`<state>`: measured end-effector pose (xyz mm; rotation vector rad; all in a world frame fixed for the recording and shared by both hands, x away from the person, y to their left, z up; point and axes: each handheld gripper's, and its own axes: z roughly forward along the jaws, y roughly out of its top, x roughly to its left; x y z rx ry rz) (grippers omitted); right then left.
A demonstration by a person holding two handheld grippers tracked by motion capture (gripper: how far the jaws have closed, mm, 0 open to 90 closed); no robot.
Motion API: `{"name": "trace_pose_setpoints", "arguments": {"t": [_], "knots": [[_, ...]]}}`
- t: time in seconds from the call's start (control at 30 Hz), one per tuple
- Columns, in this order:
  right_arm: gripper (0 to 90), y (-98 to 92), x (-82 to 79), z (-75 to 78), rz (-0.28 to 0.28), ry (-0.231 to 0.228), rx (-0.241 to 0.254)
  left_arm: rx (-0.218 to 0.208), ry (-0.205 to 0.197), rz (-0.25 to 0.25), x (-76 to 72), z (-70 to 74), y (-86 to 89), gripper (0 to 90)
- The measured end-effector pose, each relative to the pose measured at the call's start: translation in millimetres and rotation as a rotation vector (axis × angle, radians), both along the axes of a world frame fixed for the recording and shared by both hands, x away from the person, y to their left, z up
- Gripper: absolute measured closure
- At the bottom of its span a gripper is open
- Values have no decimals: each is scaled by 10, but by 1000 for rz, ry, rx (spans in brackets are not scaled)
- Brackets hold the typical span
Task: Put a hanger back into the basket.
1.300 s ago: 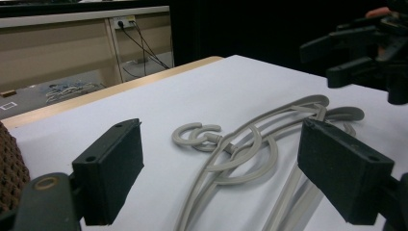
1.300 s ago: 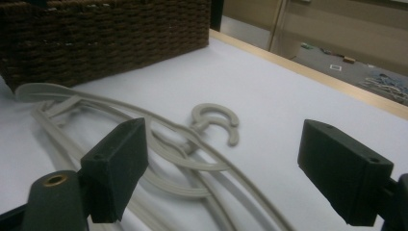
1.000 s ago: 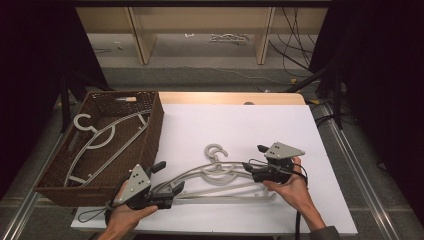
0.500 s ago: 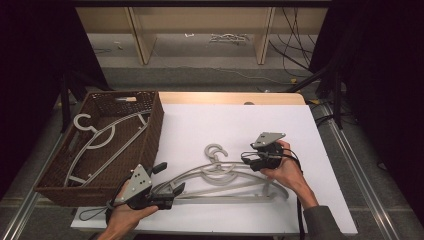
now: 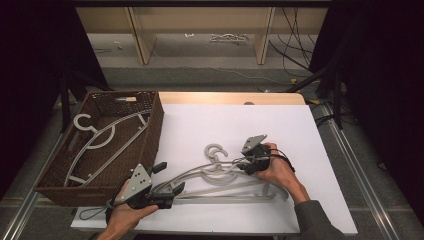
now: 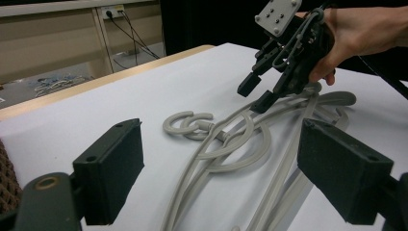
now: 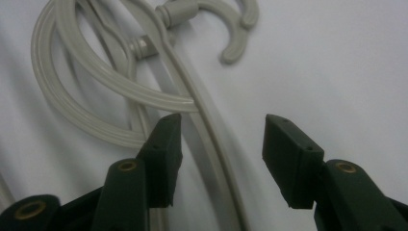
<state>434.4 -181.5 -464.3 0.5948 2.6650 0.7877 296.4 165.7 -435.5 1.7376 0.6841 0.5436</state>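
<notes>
Two grey plastic hangers (image 5: pixel 220 172) lie overlapped on the white table top (image 5: pixel 280 125), hooks (image 5: pixel 215 151) pointing away from me. My left gripper (image 5: pixel 167 179) is open at their near left end; in the left gripper view the hangers (image 6: pixel 231 144) run between its wide jaws (image 6: pixel 221 178). My right gripper (image 5: pixel 243 164) hovers open, tilted down just right of the hooks. In the right gripper view one hanger arm (image 7: pixel 207 134) passes between its open jaws (image 7: pixel 219 154). The left gripper view shows the right gripper (image 6: pixel 257 94) held by a hand, its tips just above the hangers.
A brown wicker basket (image 5: pixel 152 130) stands at the table's left with another grey hanger (image 5: pixel 100 137) inside. Beyond the table are wooden shelf legs (image 5: pixel 140 40) and loose cables (image 5: pixel 300 45) on the floor. Metal rails run along both table sides.
My right gripper has moved left and away from me along the hangers toward the hooks and tipped downward. The left gripper has stayed put.
</notes>
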Motion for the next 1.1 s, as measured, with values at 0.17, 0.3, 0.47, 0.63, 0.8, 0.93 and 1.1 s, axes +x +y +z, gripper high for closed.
{"name": "trace_pose_setpoints", "arguments": {"t": [0.17, 0.3, 0.47, 0.63, 0.8, 0.93, 1.1], "knots": [[523, 26, 30, -27, -7, 30, -19, 14, -5, -7, 8, 0, 1, 160], [577, 40, 72, -59, -23, 53, -25, 5, -3, -10, 15, -8, -5, 161], [619, 66, 107, -64, -1, 73, -35, 11, -3, -7, 19, -4, -2, 162], [726, 124, 123, -50, 51, 99, -66, 12, 3, -6, 19, -11, -10, 163], [769, 145, 89, -48, 136, 47, -107, 4, 6, -8, 23, -8, -15, 164], [803, 159, 52, -37, 236, 3, -152, 4, 4, -10, 25, -5, -7, 165], [816, 148, 18, 3, 297, -26, -188, 13, 7, -10, 33, -5, 0, 168]]}}
